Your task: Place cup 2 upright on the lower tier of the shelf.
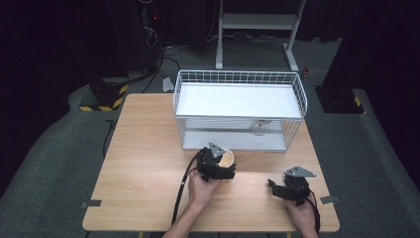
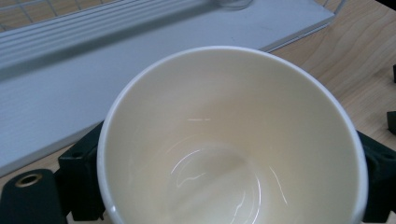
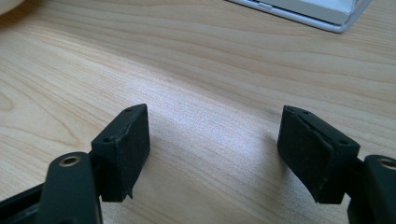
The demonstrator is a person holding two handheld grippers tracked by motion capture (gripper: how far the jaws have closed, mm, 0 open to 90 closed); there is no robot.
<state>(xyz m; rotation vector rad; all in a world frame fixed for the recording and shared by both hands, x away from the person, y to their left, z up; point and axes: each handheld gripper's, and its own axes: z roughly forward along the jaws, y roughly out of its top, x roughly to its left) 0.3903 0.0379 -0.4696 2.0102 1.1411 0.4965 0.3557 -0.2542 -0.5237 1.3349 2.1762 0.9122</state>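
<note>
While the left gripper's fingers pinch a cream cup beside the wire rack, the right gripper's fingers rest spread over the desk.

I can't read any text, label, brand or number anywhere. The only sign-like marks I see are yellow-and-black hazard stripes on the floor left of the table, and another striped patch on the right.

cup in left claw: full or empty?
Empty. The left gripper view looks straight into the cream cup: bare glossy bottom, only light reflections, no liquid.
</note>
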